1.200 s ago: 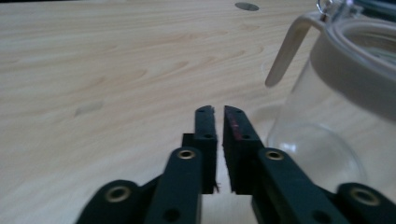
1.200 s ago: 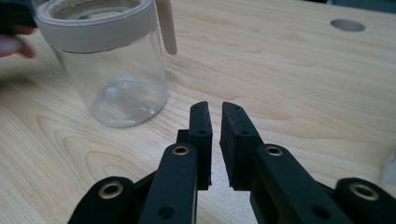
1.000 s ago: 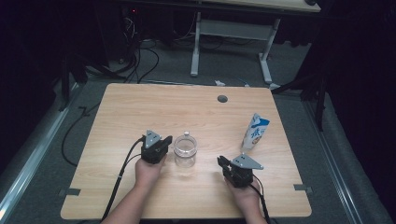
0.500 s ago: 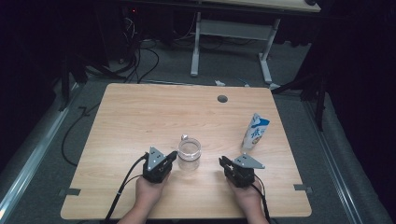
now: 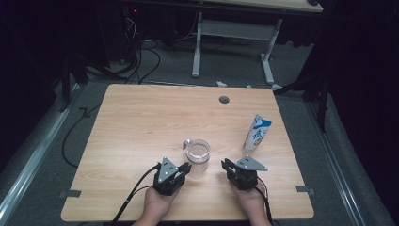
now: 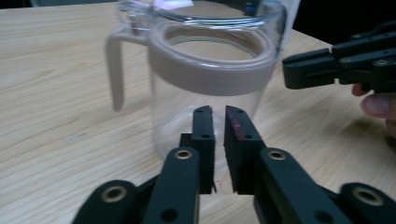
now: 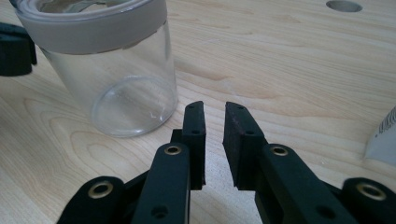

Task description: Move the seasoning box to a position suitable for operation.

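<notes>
Closing in on the glass mug (image 5: 198, 154) from both sides, the person is bringing the left gripper (image 5: 185, 168) up to its near-left wall and holding the right gripper (image 5: 227, 165) just to its right; the mug is standing upright near the middle of the table (image 5: 136, 122), handle pointing far-left, empty as far as the glass shows, with a pale band around the rim. In the left gripper view the jaws are parted only a narrow slit with nothing between them, having just been opening, tips just short of the mug (image 6: 210, 84) wall. In the right gripper view the jaws are likewise slightly apart and gripping nothing, having just been opening too, with the mug (image 7: 112, 70) off to their left. The milk carton (image 5: 257, 133) is standing well apart at the right. To do this step well, I am judging that the left jaws are needing to open much wider before straddling the wall or the handle, staying level and low enough not to tip the mug, while the right gripper is going for the carton without knocking the glass
</notes>
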A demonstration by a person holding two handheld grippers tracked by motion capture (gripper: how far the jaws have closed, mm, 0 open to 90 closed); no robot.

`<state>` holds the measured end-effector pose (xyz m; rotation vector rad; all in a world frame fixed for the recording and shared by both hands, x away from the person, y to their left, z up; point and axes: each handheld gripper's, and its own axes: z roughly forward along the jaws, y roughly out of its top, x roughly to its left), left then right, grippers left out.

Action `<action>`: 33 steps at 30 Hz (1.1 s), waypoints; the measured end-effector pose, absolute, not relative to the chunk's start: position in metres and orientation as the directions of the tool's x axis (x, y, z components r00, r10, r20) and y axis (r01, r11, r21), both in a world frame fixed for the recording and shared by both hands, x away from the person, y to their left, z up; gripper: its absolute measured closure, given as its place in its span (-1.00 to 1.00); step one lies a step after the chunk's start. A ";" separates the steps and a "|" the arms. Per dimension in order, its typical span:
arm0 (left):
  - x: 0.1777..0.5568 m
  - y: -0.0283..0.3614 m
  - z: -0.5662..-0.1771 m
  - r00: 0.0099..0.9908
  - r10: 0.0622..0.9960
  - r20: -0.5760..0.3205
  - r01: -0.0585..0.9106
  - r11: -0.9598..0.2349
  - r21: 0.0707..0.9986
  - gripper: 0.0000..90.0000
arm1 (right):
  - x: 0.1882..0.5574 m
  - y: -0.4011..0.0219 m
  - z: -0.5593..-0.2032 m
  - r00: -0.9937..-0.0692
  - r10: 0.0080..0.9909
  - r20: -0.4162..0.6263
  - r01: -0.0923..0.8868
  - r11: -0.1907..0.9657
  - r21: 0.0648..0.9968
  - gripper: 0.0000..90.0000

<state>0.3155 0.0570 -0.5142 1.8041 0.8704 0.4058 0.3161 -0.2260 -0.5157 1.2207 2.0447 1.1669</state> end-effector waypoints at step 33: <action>0.375 0.079 -0.479 0.657 0.750 -0.073 0.340 -0.210 0.917 0.36 | 0.316 -0.221 -0.519 -0.457 0.890 -0.010 0.455 0.243 0.856 0.58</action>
